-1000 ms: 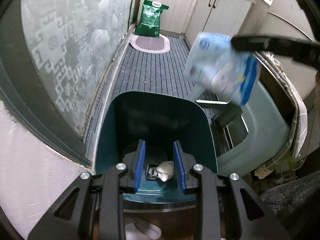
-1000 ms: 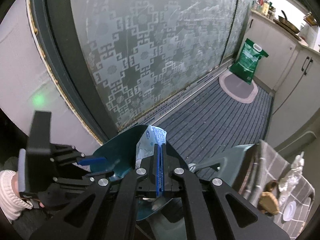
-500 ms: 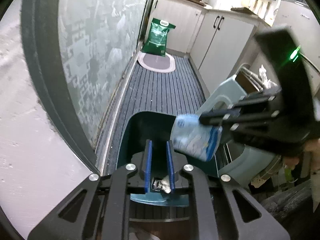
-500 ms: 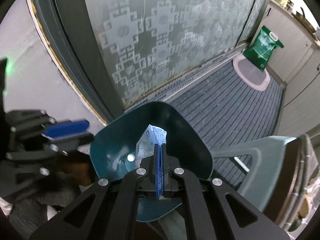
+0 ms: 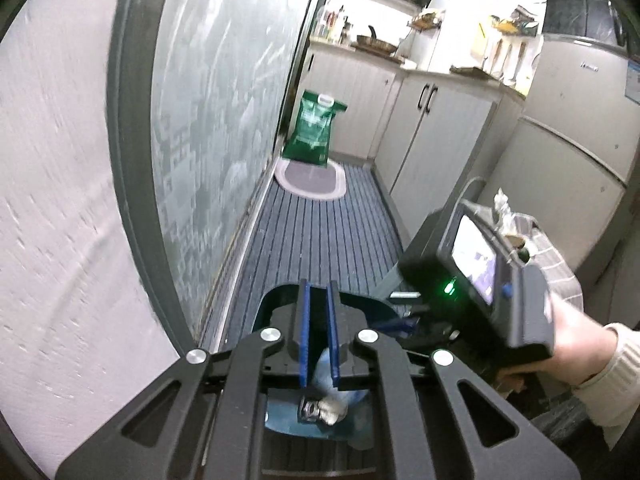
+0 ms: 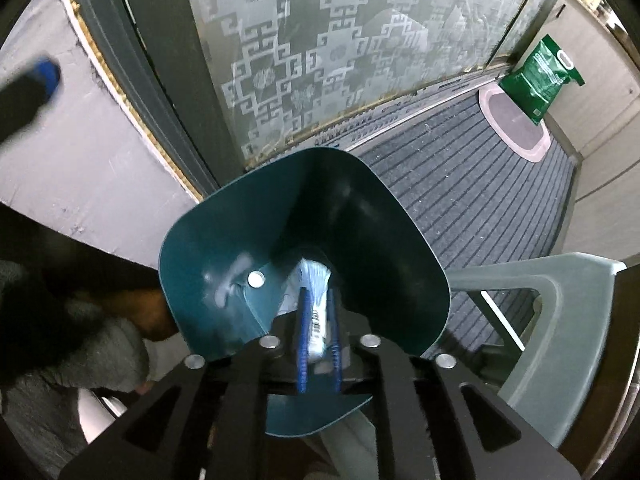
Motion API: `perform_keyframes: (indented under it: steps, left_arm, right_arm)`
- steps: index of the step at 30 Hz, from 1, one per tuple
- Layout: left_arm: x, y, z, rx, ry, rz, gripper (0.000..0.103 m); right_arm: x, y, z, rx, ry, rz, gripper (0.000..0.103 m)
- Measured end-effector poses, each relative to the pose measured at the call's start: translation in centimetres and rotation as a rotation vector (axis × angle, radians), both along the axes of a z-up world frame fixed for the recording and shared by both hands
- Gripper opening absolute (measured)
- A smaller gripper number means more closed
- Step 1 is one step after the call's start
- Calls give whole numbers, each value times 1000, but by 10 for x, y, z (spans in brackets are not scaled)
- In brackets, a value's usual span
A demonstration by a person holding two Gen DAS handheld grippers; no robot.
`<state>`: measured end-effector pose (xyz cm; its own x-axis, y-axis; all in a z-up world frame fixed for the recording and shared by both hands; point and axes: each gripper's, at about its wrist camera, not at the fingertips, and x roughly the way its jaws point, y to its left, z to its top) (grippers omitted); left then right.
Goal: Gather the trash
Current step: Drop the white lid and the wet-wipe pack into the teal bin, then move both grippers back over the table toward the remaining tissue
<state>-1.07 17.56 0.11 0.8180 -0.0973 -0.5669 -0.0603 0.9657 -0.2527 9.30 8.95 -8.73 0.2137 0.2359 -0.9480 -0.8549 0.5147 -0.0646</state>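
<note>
- Trash here is a blue-and-white wrapper (image 6: 316, 312), down inside the dark teal bin (image 6: 384, 232) and sitting between the blue pads of the right tongs (image 6: 318, 320)
- Right tongs point steeply down into the bin's mouth; their jaws are opening, with a gap showing on either side of the wrapper, so the pads no longer press on it
- Left tongs (image 5: 319, 320) hang above the near edge of the same bin (image 5: 280, 296), blue pads pressed close together with nothing between them
- From the left camera, a crumpled pale wad (image 5: 330, 408) with a bit of dark foil beside it lies at the bottom of the bin, and the wrapper (image 5: 324, 368) shows as a bluish blur just above it
- A hand (image 5: 576, 356) in a cream knitted sleeve grips the handle of the right tongs, whose small screen (image 5: 474, 260) and green light face the left camera
- Bin stands on a grey striped floor mat (image 6: 460, 168), close to a frosted glass door with a key pattern (image 6: 320, 48)
- A pale grey-green plastic stool (image 6: 560, 320) stands just beside the bin
- Farther down the kitchen a green bag (image 5: 316, 128) leans at the cabinets, an oval rug (image 5: 310, 180) in front of it
</note>
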Motion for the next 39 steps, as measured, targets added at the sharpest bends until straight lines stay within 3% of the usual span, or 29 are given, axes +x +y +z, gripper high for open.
perform_keyframes:
  steps: [6,9,16,22,25,39]
  left_arm:
    - [-3,-3,14,-1,-64,18,9]
    - [-2,-6,18,-4,-77,22,9]
    - [2,-16,28,-20,-115,10,9]
    - [11,-32,31,-34,-122,-20,15]
    - [19,-45,32,-33,-120,-41,20]
    - [46,-116,37,-38,-117,-189,35]
  right_arm:
    - [1,-4,9,44,9,-11,42]
    - [-1,-5,20,80,-2,-13,47]
    - [2,-26,68,215,-77,-44,50]
    - [10,-62,109,328,-160,-91,52]
    - [17,-81,119,351,-178,-123,60]
    - [47,-172,152,410,-265,-279,61]
